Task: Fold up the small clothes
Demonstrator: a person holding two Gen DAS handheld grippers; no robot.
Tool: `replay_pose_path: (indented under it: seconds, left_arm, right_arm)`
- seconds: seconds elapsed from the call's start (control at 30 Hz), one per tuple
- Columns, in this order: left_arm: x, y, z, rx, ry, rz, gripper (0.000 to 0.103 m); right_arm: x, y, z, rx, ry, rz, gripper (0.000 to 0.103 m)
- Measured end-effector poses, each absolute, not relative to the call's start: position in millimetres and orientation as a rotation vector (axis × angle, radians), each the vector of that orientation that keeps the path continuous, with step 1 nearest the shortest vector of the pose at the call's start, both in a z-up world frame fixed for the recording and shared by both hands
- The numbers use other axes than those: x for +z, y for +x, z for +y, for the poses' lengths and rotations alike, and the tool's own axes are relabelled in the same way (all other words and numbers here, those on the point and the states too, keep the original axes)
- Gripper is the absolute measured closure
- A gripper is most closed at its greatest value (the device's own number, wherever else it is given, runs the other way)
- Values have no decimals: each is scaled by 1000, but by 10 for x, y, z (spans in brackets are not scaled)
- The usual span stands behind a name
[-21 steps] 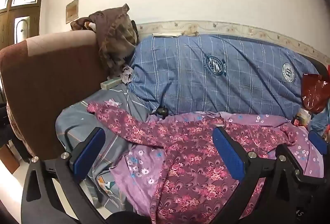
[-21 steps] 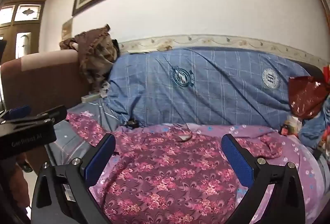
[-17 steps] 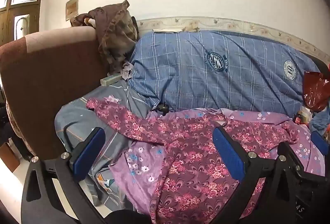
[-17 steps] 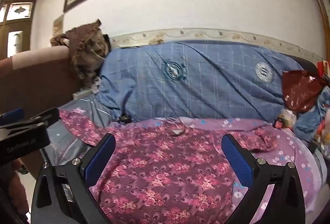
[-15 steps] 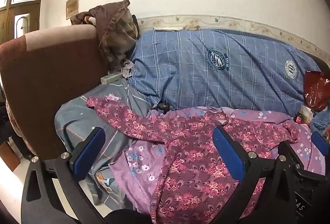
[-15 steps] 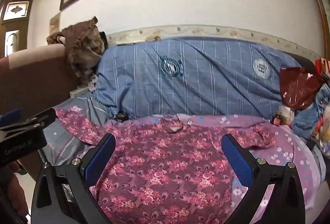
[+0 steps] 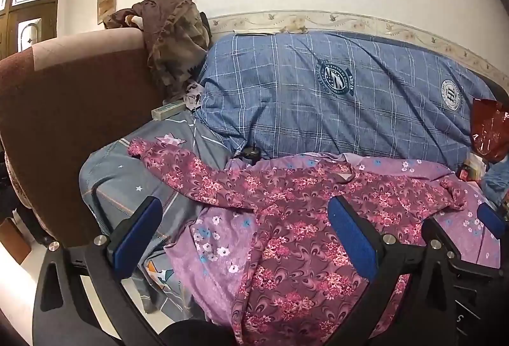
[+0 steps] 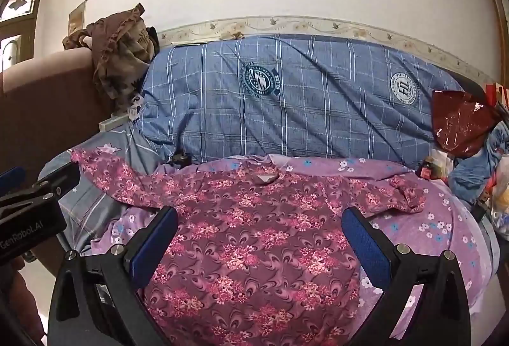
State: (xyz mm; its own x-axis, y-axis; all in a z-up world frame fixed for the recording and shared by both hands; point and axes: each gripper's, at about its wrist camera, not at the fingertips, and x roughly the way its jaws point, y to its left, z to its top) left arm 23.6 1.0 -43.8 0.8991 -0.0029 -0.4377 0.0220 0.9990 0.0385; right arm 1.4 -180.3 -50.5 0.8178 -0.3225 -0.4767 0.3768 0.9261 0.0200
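A maroon long-sleeved top with pink flowers [image 8: 254, 237] [image 7: 302, 225] lies spread face up on a lilac flowered sheet [image 8: 445, 234]. One sleeve reaches left onto a grey cover [image 7: 121, 177]; the other sleeve is bunched at the right [image 8: 407, 193]. My left gripper [image 7: 245, 231] hovers open above the top's left side, nothing between its blue pads. My right gripper [image 8: 261, 237] hangs open over the top's middle, also holding nothing. The left gripper's body [image 8: 28, 212] shows at the right wrist view's left edge.
A rolled blue checked quilt [image 8: 302, 104] lies along the wall behind the top. A brown upholstered headboard [image 7: 73, 97] with a brown cloth [image 7: 171, 37] draped on it stands at left. A red plastic bag [image 8: 458, 123] and blue cloth [image 8: 474, 167] crowd the right.
Both grippers stayed open. The right wrist view has drifted right and tipped lower, so the top fills more of it. The left wrist view barely shifted.
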Motion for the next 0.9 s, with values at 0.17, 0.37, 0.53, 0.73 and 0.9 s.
replay_pose_path:
  seconds: [0.17,0.37,0.53,0.73,0.9]
  left_arm:
    - [-442,256,-30,-17,55,458,0]
    - [-441,265,-74,-18,64,457,0]
    - [-463,291,-90,-11,70,461,0]
    - [-462,324,-54,5,69,462,0]
    - [-448,334,12,30,61,455,0]
  right_arm:
    - [-539,28,-1851,-373,125,495,0]
    - [-551,22,-1900,-378,141,493,0]
    - [-580,26,-1930,-378,149,496,0]
    - [-614,36,-1966,-376,162,499,0]
    - [-629,41,-1972,-372,165,501,0]
